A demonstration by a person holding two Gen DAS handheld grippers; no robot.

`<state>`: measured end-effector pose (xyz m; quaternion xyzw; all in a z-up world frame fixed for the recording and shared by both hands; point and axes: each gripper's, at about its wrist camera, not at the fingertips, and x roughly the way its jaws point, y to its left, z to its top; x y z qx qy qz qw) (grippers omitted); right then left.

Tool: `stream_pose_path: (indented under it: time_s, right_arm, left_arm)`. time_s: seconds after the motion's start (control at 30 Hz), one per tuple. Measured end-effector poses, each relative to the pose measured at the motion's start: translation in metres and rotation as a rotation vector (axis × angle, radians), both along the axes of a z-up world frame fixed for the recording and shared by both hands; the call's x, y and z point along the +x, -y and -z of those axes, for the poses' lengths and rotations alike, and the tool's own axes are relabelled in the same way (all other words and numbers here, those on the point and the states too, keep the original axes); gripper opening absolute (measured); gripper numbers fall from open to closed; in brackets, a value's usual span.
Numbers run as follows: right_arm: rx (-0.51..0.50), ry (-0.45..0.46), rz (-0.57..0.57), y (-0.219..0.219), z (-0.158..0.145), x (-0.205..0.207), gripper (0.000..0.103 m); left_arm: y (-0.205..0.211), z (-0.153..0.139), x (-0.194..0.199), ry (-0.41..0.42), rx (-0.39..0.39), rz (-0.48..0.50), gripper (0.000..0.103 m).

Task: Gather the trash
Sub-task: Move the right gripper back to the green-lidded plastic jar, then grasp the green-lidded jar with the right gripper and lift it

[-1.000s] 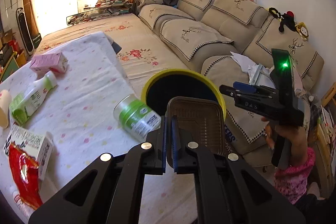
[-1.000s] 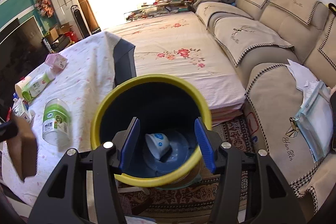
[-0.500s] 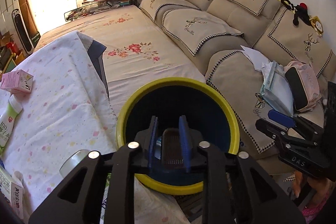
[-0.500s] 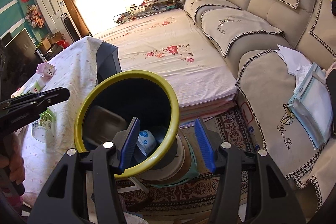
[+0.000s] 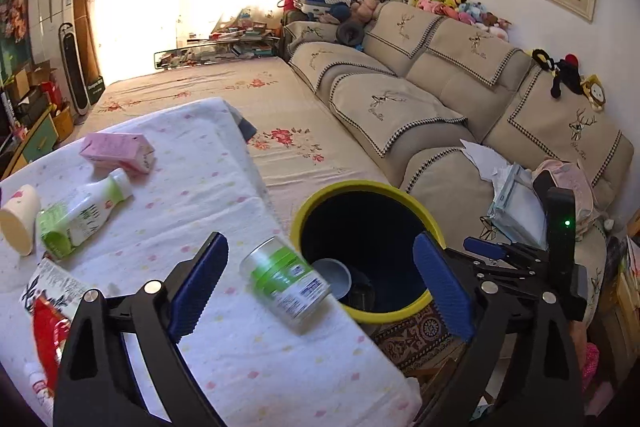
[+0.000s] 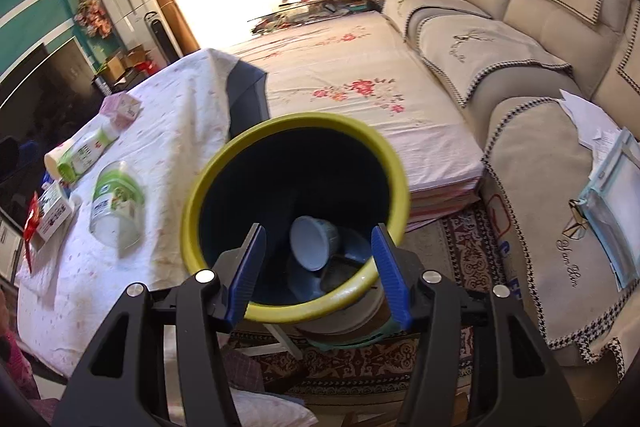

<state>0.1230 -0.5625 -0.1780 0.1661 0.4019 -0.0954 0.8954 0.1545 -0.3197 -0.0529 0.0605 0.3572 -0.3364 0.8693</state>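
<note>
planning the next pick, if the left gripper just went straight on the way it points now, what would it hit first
Most likely the green-labelled jar lying on the table, right between the open left gripper fingers. The yellow-rimmed bin sits just behind it, though depth is hard to judge.

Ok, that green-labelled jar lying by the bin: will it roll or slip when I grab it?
The jar lies on its side on the tablecloth, so a nudge probably rolls it. It looks empty and see-through, likely light. Its smooth round wall may slip between the pads.
</note>
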Motion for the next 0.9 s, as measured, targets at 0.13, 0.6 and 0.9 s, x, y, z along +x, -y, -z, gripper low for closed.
stream_pose_path:
  time_s: [0.13, 0.6, 0.9]
  right_arm:
    - [-0.001, 0.015, -0.077, -0.030, -0.004, 0.009, 0.053]
    - [-0.051, 0.166, -0.332, -0.139, -0.032, 0.043, 0.074]
    - [-0.078, 0.056, -0.316, -0.162, -0.001, 0.086, 0.074]
  left_arm:
    - [-0.060, -0.009, -0.011, 0.025, -0.008, -0.080, 0.094]
    - [-0.193, 0.005, -0.042, 0.057, -0.017, -0.253, 0.096]
    - [-0.223, 0.010, -0.047, 0.040, -0.072, -0.294, 0.097]
